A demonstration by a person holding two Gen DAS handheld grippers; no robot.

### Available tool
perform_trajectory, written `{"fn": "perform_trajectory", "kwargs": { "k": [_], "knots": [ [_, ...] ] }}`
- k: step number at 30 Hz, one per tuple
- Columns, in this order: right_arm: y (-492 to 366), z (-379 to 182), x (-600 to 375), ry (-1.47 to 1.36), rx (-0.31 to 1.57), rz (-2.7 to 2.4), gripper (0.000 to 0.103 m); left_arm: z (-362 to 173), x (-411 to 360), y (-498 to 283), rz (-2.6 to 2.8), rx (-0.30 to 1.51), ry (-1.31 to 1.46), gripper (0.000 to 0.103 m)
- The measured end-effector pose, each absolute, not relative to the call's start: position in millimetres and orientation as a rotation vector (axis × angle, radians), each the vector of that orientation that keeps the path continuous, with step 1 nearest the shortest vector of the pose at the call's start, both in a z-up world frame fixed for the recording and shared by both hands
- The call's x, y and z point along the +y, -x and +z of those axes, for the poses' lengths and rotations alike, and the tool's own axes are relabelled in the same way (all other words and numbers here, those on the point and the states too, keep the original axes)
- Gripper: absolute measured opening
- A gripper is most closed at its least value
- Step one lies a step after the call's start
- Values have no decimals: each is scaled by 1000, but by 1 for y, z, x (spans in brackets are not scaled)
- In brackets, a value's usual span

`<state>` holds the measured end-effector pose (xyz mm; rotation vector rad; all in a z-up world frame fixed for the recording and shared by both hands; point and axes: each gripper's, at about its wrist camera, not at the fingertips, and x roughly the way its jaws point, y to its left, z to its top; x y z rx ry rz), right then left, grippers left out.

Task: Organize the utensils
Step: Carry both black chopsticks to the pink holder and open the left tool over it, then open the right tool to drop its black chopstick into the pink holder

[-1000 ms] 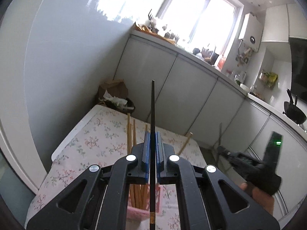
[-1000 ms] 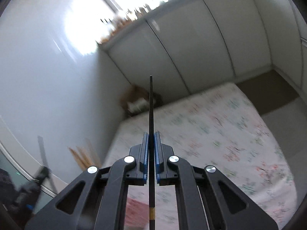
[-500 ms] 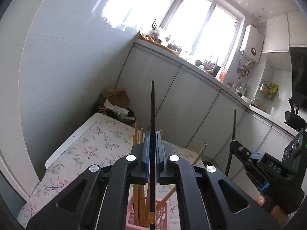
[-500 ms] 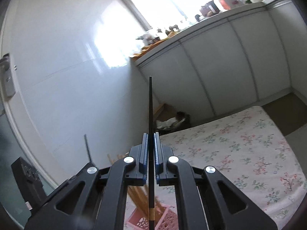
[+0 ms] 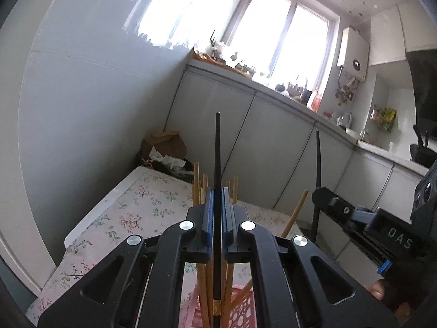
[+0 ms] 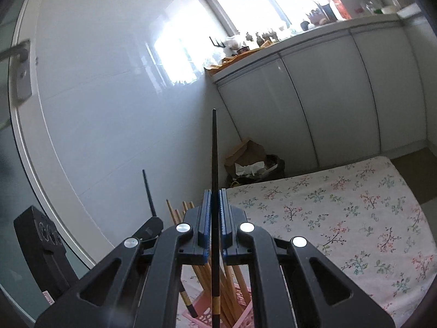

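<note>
My left gripper (image 5: pixel 217 213) is shut on a black chopstick (image 5: pixel 217 153) that stands upright, its gold-banded lower end over a pink perforated holder (image 5: pixel 240 311). Several wooden chopsticks (image 5: pixel 196 180) stand in that holder. My right gripper (image 6: pixel 215 216) is shut on a second black chopstick (image 6: pixel 214 147), also upright above the pink holder (image 6: pixel 240 311) and its wooden chopsticks (image 6: pixel 174 213). In the left wrist view the right gripper (image 5: pixel 316 196) comes in from the right with its chopstick (image 5: pixel 318 158). The left gripper (image 6: pixel 151 222) shows at the left in the right wrist view.
The holder stands on a table with a floral cloth (image 6: pixel 341 205) near its left edge (image 5: pixel 90 218). A white wall (image 6: pixel 109 109) rises close on the left. A bin with a paper bag (image 5: pixel 166 153) sits behind the table, before white cabinets (image 5: pixel 273 142).
The right gripper has swung leftward and rolled level, closing in on the left gripper over the holder. The left gripper has sunk slightly, and more of the pink holder shows below.
</note>
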<state>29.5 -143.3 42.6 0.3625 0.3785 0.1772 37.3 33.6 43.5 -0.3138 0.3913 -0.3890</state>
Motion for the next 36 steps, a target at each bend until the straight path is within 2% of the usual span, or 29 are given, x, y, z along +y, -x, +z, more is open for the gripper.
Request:
{"fn": "perform_trajectory", "kwargs": {
  "k": [14, 16, 18, 23, 25, 32, 36],
  "knots": [
    [-33, 36, -122, -285, 370, 134, 6, 43, 29, -38, -399, 481, 256, 6],
    [-31, 34, -120, -288, 347, 110, 6, 48, 33, -39, -408, 488, 280, 16],
    [-30, 32, -118, -296, 331, 87, 6, 54, 41, -37, -412, 491, 313, 21],
    [-25, 25, -109, -289, 287, 12, 6, 69, 58, -37, -379, 521, 363, 27],
    [-25, 19, -105, -276, 282, -22, 6, 71, 67, -38, -362, 555, 401, 38],
    [-29, -9, -88, -176, 336, -67, 7, 69, 88, -42, -321, 607, 474, 39],
    [-25, -5, -83, -152, 396, -22, 8, 70, 96, -43, -320, 630, 510, 41]
  ]
}}
